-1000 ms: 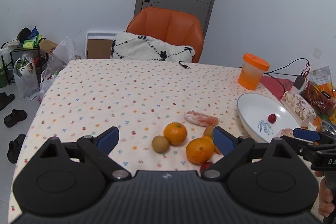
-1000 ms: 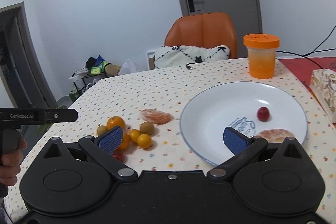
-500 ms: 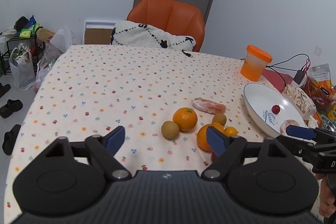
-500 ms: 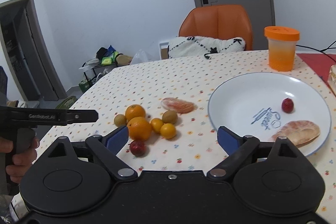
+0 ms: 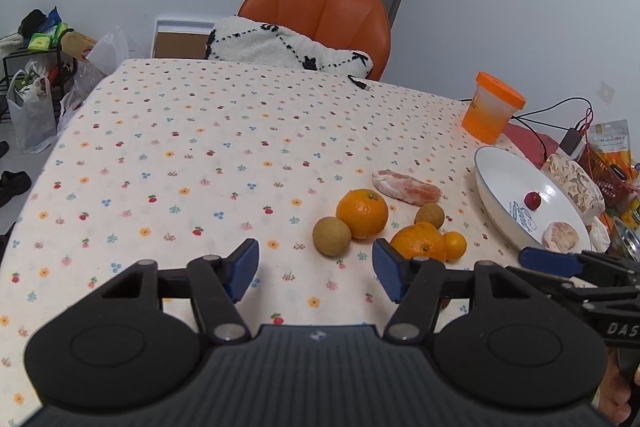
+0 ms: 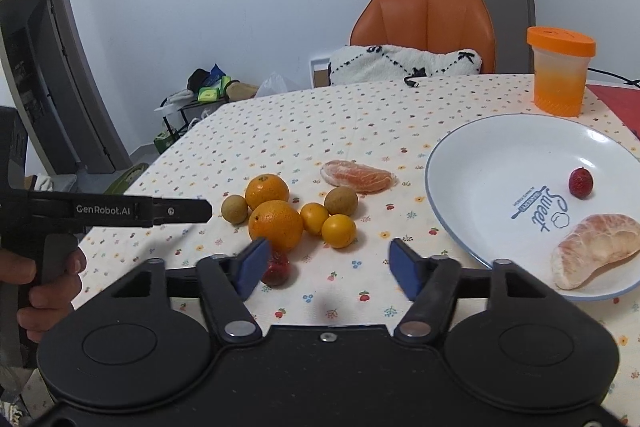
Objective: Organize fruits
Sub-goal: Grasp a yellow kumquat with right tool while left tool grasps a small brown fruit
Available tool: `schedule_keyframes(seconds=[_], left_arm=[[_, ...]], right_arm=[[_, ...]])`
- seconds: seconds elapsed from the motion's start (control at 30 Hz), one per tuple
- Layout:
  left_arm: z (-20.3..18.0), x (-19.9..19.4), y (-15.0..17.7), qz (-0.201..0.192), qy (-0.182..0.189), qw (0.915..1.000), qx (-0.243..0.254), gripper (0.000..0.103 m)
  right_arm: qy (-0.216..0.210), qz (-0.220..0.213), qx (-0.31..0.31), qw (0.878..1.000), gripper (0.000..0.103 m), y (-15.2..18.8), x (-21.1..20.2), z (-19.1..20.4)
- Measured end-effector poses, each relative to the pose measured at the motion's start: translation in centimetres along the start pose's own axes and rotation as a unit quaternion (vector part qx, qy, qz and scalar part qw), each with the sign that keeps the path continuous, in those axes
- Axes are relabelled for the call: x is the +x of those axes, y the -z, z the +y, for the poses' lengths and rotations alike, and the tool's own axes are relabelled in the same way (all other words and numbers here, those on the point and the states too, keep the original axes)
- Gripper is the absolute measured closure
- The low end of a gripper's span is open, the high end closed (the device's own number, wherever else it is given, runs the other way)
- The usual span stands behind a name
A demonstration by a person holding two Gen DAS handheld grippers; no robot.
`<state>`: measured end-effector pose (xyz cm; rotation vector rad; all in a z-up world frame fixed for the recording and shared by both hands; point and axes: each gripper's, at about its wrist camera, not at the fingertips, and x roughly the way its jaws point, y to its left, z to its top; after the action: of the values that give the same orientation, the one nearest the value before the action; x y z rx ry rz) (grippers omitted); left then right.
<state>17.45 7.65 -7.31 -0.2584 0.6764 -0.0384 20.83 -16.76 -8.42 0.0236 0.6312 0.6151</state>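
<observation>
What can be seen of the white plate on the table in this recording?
The white plate is round, shallow and glossy, ceramic by its look, with a thin blue rim and blue print reading "Sweet" at its middle. It lies flat on the flowered tablecloth, right of the loose fruit cluster and in front of the orange-lidded jar. Inside lie a small red fruit and a peeled citrus segment, apart from each other. Neither pair of tongs touches it.
</observation>
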Motion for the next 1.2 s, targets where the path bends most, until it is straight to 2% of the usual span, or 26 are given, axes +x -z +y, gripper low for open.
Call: schedule_keyframes(seconds=[0.13, 0.4, 0.57, 0.7, 0.77, 0.8, 0.93, 1.2], left_arm=[[0.1, 0.8, -0.1, 0.005, 0.004, 1.0000, 0.000, 0.052], [-0.2, 2.7, -0.5, 0.017, 0.008, 0.9998, 0.003, 0.055], [-0.2, 3.5, -0.6, 0.024, 0.013, 0.9996, 0.001, 0.069], [-0.2, 3.8, -0.8, 0.023, 0.016, 0.9996, 0.000, 0.071], [-0.2, 3.8, -0.8, 0.023, 0.022, 0.9995, 0.000, 0.079], [-0.2, 3.8, -0.8, 0.024, 0.025, 0.9994, 0.001, 0.079], [-0.5, 3.6, -0.8, 0.021, 0.023, 0.9995, 0.009, 0.079], [-0.9, 2.0, -1.3, 0.006, 0.023, 0.9997, 0.011, 0.079]], right_arm=[[0.003, 0.009, 0.000, 1.000, 0.056, 0.0, 1.0, -0.2], [0.007, 0.019, -0.004, 1.000, 0.057, -0.4, 2.6, -0.3], [0.003, 0.026, -0.013, 1.000, 0.063, -0.7, 3.5, -0.2], [0.005, 0.025, -0.025, 0.999, 0.063, -1.0, 4.0, 0.0], [0.003, 0.025, -0.029, 0.999, 0.063, -1.2, 4.3, 0.0], [0.003, 0.025, -0.031, 0.999, 0.064, -1.3, 4.4, 0.1], [0.001, 0.035, -0.036, 0.999, 0.079, -1.1, 5.0, 0.0], [-0.004, 0.012, -0.031, 0.999, 0.080, -1.2, 3.4, -0.1]])
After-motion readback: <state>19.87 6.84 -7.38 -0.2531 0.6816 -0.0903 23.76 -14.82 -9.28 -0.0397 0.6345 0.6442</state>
